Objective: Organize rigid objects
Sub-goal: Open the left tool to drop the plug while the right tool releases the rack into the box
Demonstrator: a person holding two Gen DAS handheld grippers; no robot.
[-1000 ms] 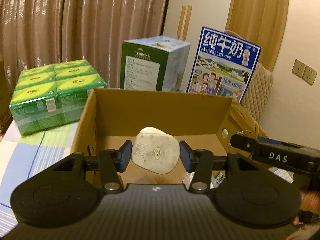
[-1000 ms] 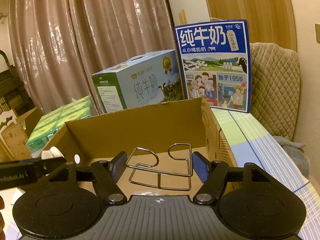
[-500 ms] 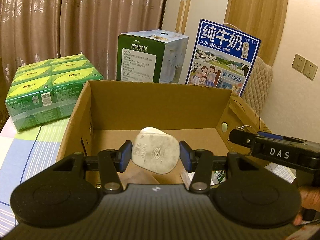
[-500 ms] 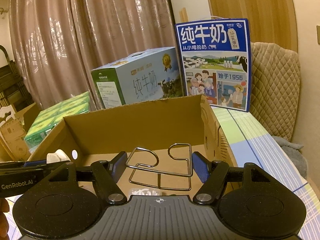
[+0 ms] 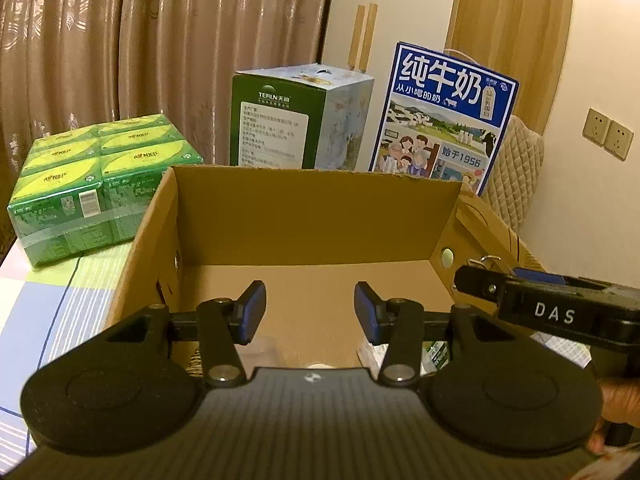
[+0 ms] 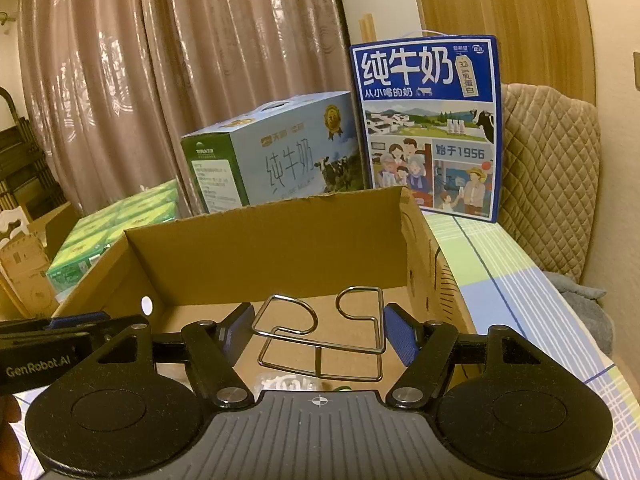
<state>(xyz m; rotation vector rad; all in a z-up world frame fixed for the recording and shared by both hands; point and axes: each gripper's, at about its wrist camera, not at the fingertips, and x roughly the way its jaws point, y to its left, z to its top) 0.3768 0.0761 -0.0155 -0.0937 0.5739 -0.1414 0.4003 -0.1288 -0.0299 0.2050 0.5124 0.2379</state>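
My left gripper (image 5: 310,312) hangs over the box (image 5: 320,216) at frame centre, jaws closing on nothing. My right gripper (image 6: 318,330) clamps the wire rack (image 6: 320,336) above it, ready for deposit.

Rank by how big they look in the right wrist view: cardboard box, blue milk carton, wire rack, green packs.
1. cardboard box
2. blue milk carton
3. wire rack and green packs look alike; the rack is much nearer, so unranked.
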